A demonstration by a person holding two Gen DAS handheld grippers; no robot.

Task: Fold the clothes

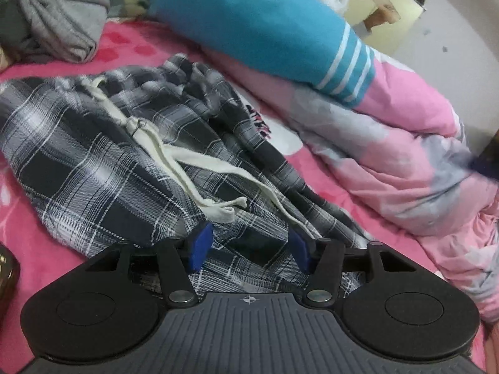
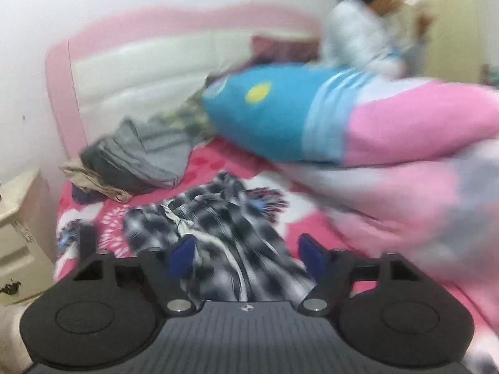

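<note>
Plaid trousers (image 1: 103, 162) are seen crumpled on the pink bed sheet (image 1: 28, 240), with a white drawstring (image 1: 187, 171) trailing loose across the waistband folds. At the far left of the bed a pile of grey clothes (image 1: 62, 21) is heaped near the headboard, and a pale nightstand (image 2: 18, 227) is visible beside the bed in the right wrist view. Just over the near edge of the trousers the left gripper (image 1: 248, 251) is held with its jaws apart; cloth is seen between the blue pads (image 1: 199, 246), but they do not appear to be pressed on it, so nothing is judged to be grasped. The right gripper (image 2: 248, 254) is likewise released, its jaws spread wide above the same garment (image 2: 218, 233), though that view is blurred and contact cannot be judged. Further right, a blue pillow (image 1: 249, 31) with a yellow spot and white stripes is laid on a rumpled pink quilt (image 1: 405, 162), and a person (image 2: 365, 37) is seen beyond it at the far side. The step in hand is judged to be picking up the trousers to spread them flat. It would be done best if the waistband were taken at two well-separated points, one per gripper, with the drawstring kept out of the pinch so that it is not dragged. A single layer of cloth should be caught rather than a bunched fold, and the garment should be lifted and laid on the bare sheet, away from the quilt.
</note>
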